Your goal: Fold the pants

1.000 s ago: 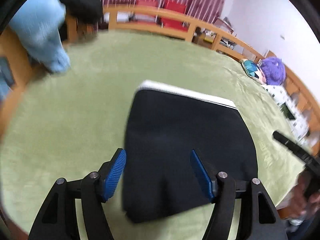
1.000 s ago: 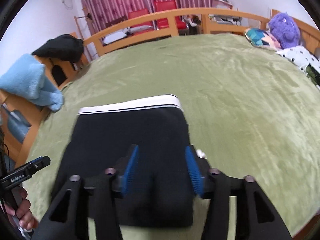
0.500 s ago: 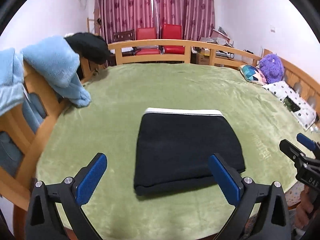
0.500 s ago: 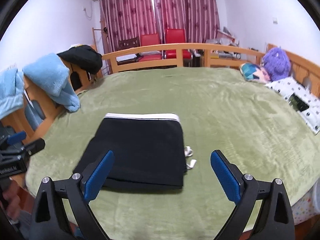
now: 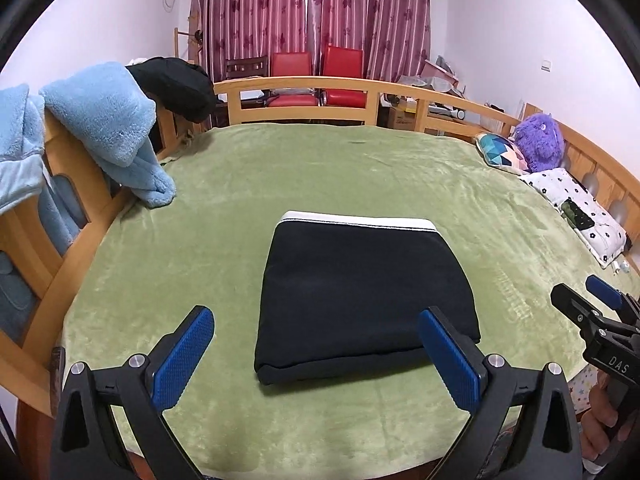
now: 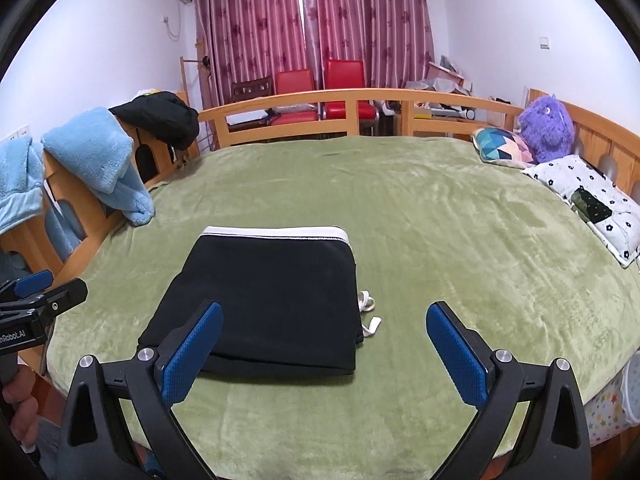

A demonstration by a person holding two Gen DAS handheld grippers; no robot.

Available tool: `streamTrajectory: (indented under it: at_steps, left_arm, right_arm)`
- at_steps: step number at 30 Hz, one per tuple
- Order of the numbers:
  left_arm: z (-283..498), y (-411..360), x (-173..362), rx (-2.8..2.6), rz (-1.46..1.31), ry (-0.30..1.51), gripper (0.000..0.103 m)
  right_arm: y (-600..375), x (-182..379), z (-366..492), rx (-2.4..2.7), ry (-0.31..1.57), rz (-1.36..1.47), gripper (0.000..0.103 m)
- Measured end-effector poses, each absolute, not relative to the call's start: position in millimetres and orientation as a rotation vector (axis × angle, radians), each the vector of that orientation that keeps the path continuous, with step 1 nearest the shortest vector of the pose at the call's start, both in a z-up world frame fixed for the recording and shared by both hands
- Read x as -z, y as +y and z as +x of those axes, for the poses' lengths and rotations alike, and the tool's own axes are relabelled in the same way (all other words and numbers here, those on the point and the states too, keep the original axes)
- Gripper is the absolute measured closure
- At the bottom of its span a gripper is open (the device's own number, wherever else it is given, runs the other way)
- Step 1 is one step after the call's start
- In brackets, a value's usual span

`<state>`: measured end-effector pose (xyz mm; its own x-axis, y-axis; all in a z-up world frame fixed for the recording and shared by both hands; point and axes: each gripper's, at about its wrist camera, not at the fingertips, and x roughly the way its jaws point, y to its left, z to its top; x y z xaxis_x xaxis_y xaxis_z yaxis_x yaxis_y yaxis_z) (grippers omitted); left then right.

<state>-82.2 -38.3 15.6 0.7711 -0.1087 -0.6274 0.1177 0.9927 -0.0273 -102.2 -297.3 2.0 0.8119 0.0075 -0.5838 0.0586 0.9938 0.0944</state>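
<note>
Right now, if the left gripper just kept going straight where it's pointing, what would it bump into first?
Most likely the folded black pants: they lie straight ahead between the open fingers of the left gripper, on the green blanket. Depth is hard to judge, so its height above them is unclear.

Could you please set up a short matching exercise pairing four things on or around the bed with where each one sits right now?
Things:
1. folded black pants
2. blue fleece blanket
3. purple plush toy
4. white drawstring

Places:
A. draped over the wooden rail on the left
B. at the far right, by the patterned cushion
C. flat on the green bedspread, waistband away from the camera
D. poking out at the pants' right edge

Pairs: 1-C, 2-A, 3-B, 4-D
</note>
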Motion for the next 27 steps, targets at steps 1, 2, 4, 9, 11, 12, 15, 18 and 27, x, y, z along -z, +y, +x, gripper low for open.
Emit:
streamTrajectory:
  at_steps: [1, 2, 4, 9, 11, 12, 15, 18, 27]
  left_arm:
    - [-82.0, -38.2, -15.5, 0.123, 0.013, 0.681, 0.0]
    - [-81.8, -38.0, -15.4, 0.123, 0.014, 0.682, 0.0]
    - [-83.3, -37.8, -15.5, 0.121, 0.013, 0.682, 0.0]
    - [-83.4, -37.2, -15.8, 0.121, 0.013, 0.681, 0.0]
    - [-83.2, -37.3, -15.5, 0.12, 0.013, 0.682, 0.0]
    - [-83.1, -37.1, -15.4, 0.12, 0.012, 0.682, 0.0]
    - [-83.5, -37.1, -16.3, 0.121, 0.01, 0.683, 0.0]
    - [-83.1, -36.8, -16.2, 0.121, 0.01, 0.683, 0.0]
    - [-84.1, -37.4, -16.6, 0.121, 0.01, 0.684, 0.0]
  right_arm:
    - [-296.6, -1.4, -101.8, 0.027, 0.626, 0.112, 0.002]
    - [-296.3, -0.7, -101.1, 0.026, 0.63, 0.112, 0.002]
    - [-295.6, -0.1, -100.9, 0.026, 0.63, 0.113, 0.002]
    - [-294.3, 1.0, -99.7, 0.024, 0.632, 0.112, 0.002]
    - [-294.0, 1.5, -99.3, 0.026, 0.633, 0.114, 0.002]
    - [-294.4, 2.0, -99.0, 0.025, 0.634, 0.115, 0.002]
    - [-294.1, 4.7, -98.7, 0.029, 0.636, 0.122, 0.002]
    - [-296.9, 6.1, -98.3, 0.034, 0.639, 0.13, 0.002]
    - [-303.5, 8.1, -98.1, 0.04, 0.644, 0.141, 0.002]
